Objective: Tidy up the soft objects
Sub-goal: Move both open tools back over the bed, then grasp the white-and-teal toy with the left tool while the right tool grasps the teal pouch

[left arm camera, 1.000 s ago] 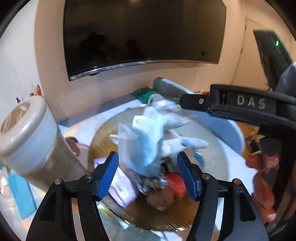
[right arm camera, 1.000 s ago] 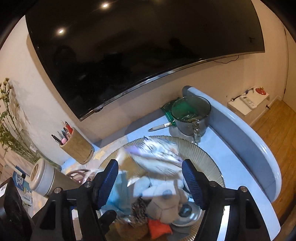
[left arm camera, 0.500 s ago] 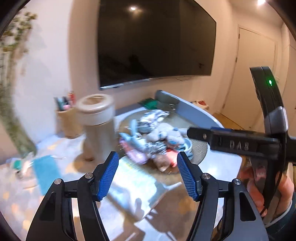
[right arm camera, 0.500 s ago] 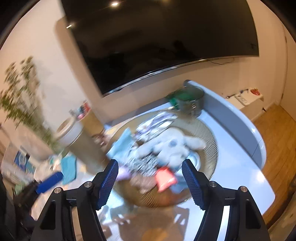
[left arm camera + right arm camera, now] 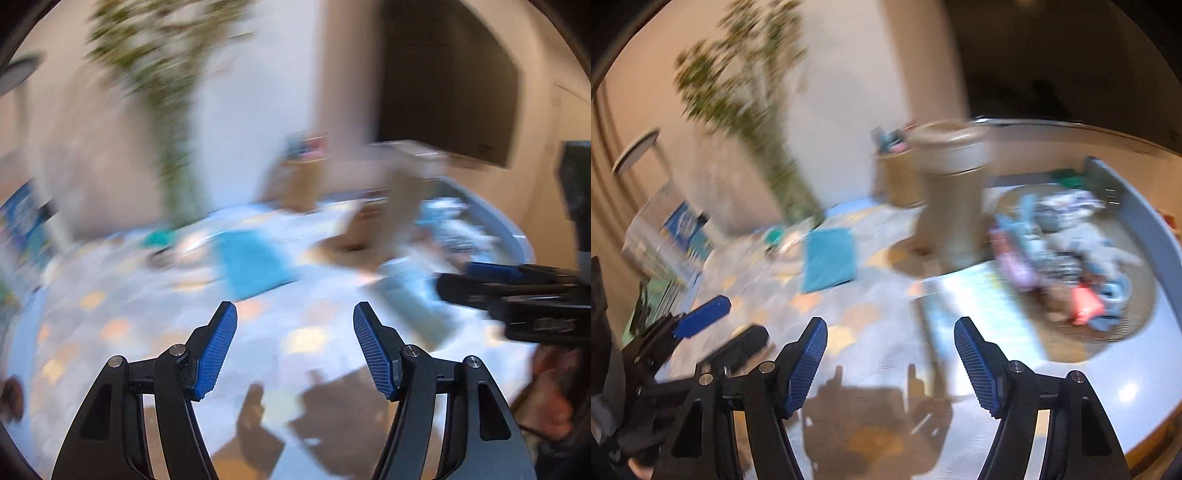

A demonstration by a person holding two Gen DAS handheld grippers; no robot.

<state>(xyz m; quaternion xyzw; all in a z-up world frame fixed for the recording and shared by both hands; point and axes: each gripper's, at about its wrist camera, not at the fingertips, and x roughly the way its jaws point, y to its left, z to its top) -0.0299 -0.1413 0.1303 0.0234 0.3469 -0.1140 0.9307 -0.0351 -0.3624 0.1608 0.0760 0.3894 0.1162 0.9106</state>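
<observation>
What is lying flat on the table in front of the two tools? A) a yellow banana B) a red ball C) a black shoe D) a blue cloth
D: a blue cloth lies flat on the table, left of the tall beige canister; both tools are empty.
</observation>
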